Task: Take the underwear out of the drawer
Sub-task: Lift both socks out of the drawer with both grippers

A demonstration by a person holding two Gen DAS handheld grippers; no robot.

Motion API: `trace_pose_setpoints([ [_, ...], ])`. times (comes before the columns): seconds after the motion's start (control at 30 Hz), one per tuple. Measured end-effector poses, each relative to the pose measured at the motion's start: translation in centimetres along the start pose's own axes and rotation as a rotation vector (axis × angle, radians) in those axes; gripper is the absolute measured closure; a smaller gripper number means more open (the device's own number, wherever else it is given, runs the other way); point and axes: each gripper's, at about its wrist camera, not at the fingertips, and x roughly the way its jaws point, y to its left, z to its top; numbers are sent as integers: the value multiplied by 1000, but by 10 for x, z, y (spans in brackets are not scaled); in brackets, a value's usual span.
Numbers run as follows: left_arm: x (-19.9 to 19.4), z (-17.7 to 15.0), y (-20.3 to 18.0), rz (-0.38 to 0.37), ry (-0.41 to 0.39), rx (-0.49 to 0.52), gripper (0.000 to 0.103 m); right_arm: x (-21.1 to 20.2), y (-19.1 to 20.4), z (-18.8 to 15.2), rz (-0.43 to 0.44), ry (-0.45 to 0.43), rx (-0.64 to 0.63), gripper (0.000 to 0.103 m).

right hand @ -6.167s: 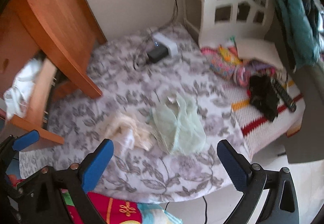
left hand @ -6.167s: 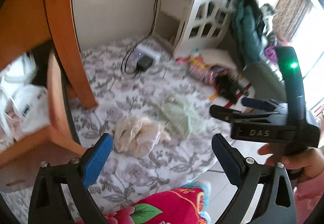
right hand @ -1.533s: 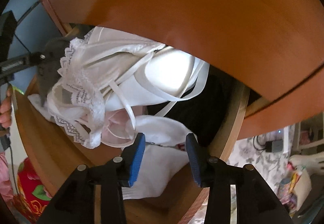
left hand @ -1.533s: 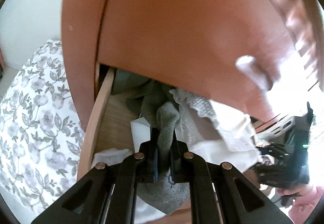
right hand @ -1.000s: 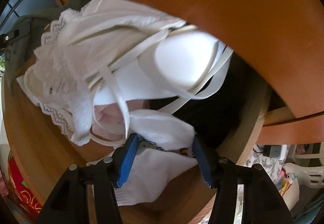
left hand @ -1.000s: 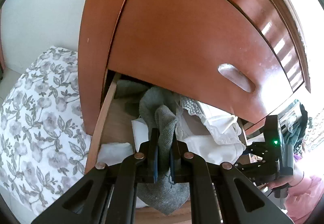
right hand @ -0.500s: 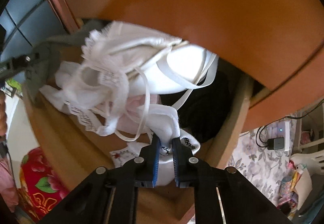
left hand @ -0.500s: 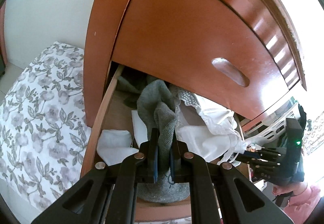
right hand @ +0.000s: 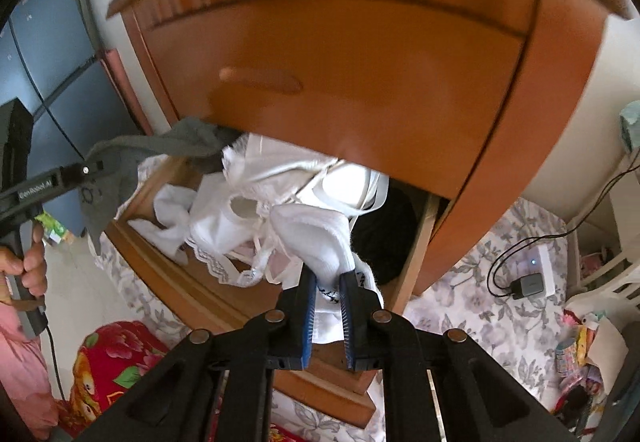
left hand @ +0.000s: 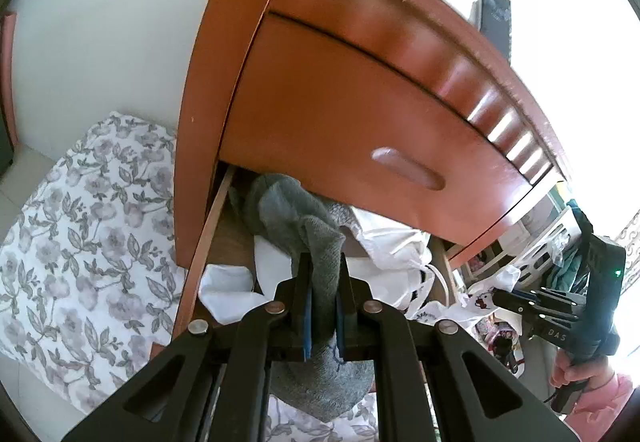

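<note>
Right wrist view: right gripper (right hand: 328,292), jaws clamped on a white garment (right hand: 320,238) whose loose end trails down into the open drawer (right hand: 192,282). Its jaws have just been closing, and the white cloth sits between the blue pads.

Left wrist view: left gripper (left hand: 322,306), jaws pressed together on a grey garment (left hand: 296,218), part hanging below the pads, part draped back under the upper drawer front (left hand: 360,122).

Risks, as judged:
- White straps and lace trim (right hand: 224,266) lie tangled against the held white piece; a pull may drag the whole bundle out.
- The grey cloth's far end may catch beneath the drawer front above, stretching or slipping from the pads.
- Both pinches are on narrow folds, so a jerk may free either.

Pose: both grippers point down at a slant toward the drawer, left one at the drawer's left end, right one near its right end. A hand (right hand: 28,266) grips the left handle.

Floral bedding (left hand: 80,242) lies beside the cabinet.
</note>
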Motion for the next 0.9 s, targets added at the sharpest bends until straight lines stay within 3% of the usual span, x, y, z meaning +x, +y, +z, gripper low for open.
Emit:
trace_pose_setpoints([
  [0.5,-60,38,-38,16,-135,102,94,-61,-2,-5,15,-166,63,90],
  [0.9,-109,51,-104,-34,-250,229,94,-120,-19,-19,15,-292,110,90],
])
